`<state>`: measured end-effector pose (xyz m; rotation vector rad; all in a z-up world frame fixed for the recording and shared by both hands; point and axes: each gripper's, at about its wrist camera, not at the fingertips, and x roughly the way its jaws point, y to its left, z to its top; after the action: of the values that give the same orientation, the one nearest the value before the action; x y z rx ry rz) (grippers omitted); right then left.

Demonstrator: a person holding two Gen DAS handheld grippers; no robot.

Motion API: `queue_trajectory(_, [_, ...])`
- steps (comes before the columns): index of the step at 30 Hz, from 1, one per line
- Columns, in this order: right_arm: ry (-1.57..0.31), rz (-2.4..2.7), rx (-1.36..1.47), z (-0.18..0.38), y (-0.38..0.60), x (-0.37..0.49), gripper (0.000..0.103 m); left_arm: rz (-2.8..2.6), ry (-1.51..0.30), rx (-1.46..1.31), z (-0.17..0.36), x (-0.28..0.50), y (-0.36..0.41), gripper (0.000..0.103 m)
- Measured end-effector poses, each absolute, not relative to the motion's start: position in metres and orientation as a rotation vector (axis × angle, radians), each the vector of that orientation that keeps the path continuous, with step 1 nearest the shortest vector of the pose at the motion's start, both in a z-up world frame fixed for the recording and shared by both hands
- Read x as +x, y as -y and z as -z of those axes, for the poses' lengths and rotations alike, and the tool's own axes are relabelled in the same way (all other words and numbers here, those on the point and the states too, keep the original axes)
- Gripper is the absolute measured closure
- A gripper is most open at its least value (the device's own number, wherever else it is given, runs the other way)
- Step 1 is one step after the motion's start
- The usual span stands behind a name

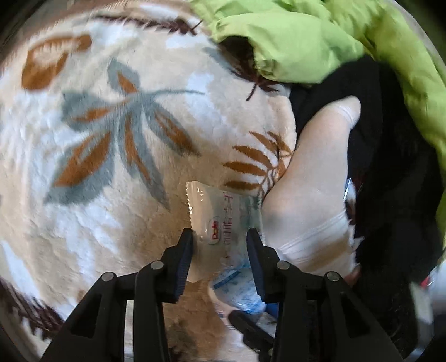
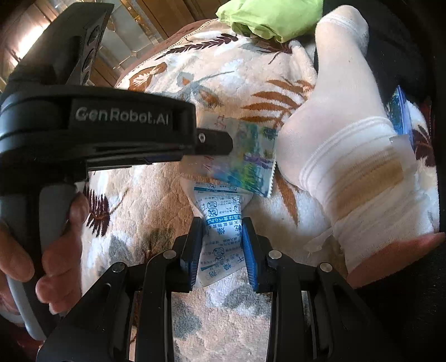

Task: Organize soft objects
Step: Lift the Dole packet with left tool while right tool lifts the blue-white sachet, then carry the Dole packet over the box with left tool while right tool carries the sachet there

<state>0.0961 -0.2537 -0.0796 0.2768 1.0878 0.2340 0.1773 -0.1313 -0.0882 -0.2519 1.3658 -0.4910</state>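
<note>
My left gripper (image 1: 220,236) is shut on a clear Dole snack packet (image 1: 220,211), held above a fluffy leaf-patterned blanket (image 1: 111,139). In the right wrist view the left gripper (image 2: 220,144) comes in from the left, holding the same packet (image 2: 248,161). My right gripper (image 2: 221,231) is shut on a white sachet with blue print (image 2: 220,222), just below that packet. The sachet shows low in the left wrist view (image 1: 239,289). A foot in a white sock (image 2: 348,139) rests on the blanket right of both packets; it also shows in the left wrist view (image 1: 312,178).
A lime-green padded garment (image 1: 320,36) lies bunched at the far end of the blanket, also visible in the right wrist view (image 2: 267,16). Black clothing (image 1: 390,181) fills the right side. Another blue-edged packet (image 2: 401,114) lies behind the sock. Wooden floor (image 2: 92,66) is beyond the blanket.
</note>
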Motion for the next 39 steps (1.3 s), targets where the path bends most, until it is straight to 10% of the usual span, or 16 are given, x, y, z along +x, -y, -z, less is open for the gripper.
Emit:
queue_trajectory(9, [-1.092, -0.237, 0.283, 0.082, 0.254, 0.098, 0.076, 0.632, -1.386, -0.396, 0.1, 0.176, 0.137, 0.045])
queue_trajectory(15, [-1.094, -0.239, 0.291, 0.083, 0.257, 0.1, 0.076, 0.535, -1.399, -0.302, 0.1, 0.183, 0.153, 0.052])
queue_trajectory(17, [-1.095, -0.24, 0.294, 0.083, 0.257, 0.1, 0.076, 0.502, -1.398, -0.258, 0.101, 0.183, 0.148, 0.077])
queue_trajectory(39, [-1.029, -0.265, 0.194, 0.054, 0.231, 0.068, 0.08, 0.349, -1.205, -0.129, 0.042, 0.115, 0.065, 0.087])
